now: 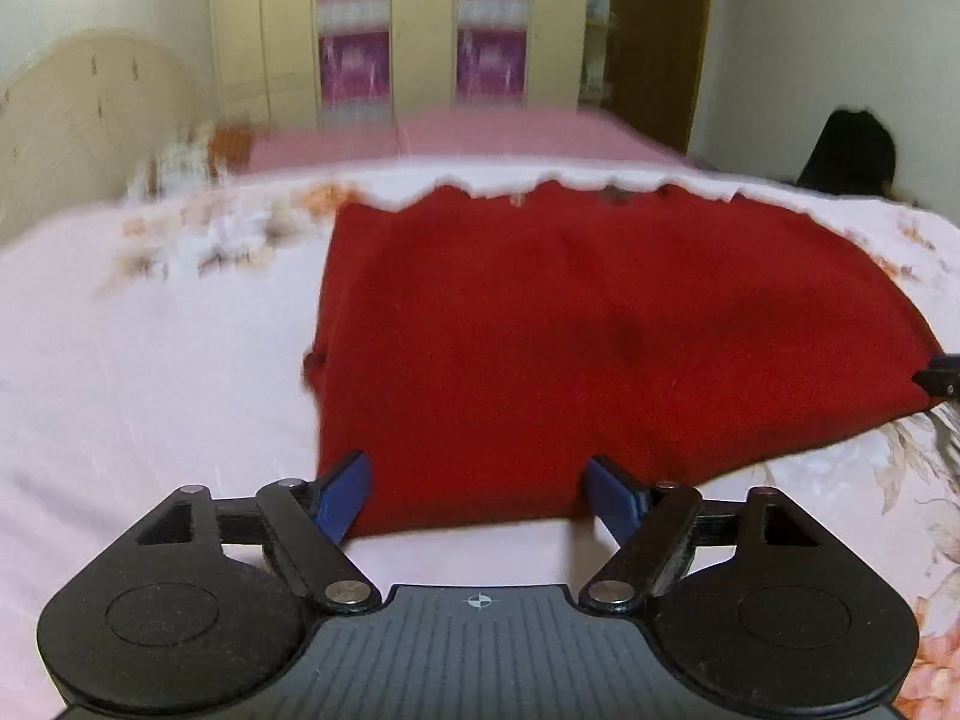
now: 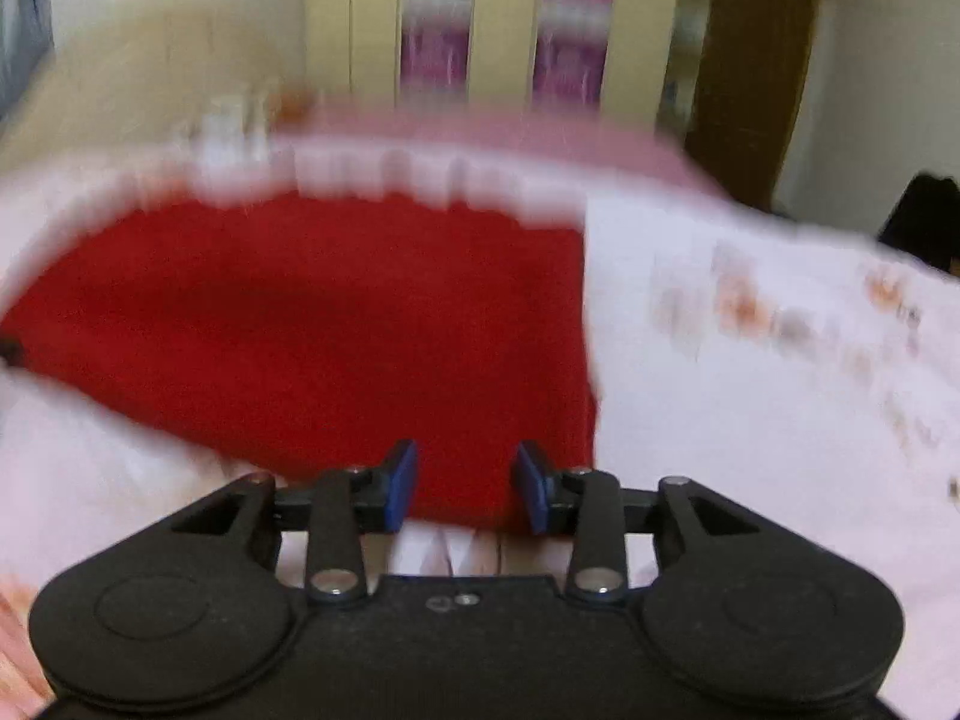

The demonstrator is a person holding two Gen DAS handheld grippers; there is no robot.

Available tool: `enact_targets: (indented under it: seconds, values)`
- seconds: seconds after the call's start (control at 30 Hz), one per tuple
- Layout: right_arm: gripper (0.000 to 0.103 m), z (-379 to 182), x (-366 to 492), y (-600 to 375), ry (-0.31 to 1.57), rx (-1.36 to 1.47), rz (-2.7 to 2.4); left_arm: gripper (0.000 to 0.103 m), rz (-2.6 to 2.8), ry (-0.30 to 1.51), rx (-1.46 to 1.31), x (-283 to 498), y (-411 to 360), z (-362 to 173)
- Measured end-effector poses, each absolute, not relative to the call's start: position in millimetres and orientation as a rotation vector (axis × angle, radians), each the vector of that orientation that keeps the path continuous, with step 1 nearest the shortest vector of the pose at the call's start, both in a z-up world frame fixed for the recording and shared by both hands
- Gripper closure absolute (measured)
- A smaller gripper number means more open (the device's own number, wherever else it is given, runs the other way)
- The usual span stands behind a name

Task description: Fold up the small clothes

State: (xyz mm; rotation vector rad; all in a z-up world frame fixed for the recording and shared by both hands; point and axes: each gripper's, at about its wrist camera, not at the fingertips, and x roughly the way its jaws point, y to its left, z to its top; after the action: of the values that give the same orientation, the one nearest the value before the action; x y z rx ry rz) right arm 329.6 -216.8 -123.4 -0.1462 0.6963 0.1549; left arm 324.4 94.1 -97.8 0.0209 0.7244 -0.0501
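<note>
A pale pink floral bedsheet (image 1: 150,360) spreads beneath and to both sides of the gripper. Ahead of it lies a plain pink cover (image 1: 468,138), then a cream wardrobe (image 1: 420,24) with purple patterned panels. A cream headboard (image 1: 78,114) stands ahead-left, a brown door (image 1: 660,42) and a dark shape (image 1: 852,150) ahead-right.

Soft indoor light, fisheye bend, motion blur strongest in the right wrist view.
A bright lamp glare sits at the upper left of both frames. The red garment (image 1: 600,330) shows a faint dark shadow patch at its middle. Straight lines bow toward the edges and the corners go black. In the right wrist view the bedsheet (image 2: 780,390) and wardrobe (image 2: 510,18) smear sideways; the left wrist view is sharper, blurred mainly along the far hem.
</note>
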Motion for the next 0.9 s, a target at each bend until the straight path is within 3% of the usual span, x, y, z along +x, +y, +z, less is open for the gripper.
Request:
enact_targets:
  seconds: [0.67, 0.8, 0.9]
  values:
    - [0.060, -108, 323, -225, 0.694, -0.117, 0.198, 0.023, -0.026, 0.688, 0.024, 333, 80, -88]
    - [0.059, -87, 335, -210, 0.602, -0.130, 0.229, 0.012, -0.040, 0.649, 0.036, 362, 70, -77]
    - [0.059, -81, 364, -189, 0.605, -0.129, 0.241, 0.011, -0.079, 0.645, 0.063, 395, 53, -78]
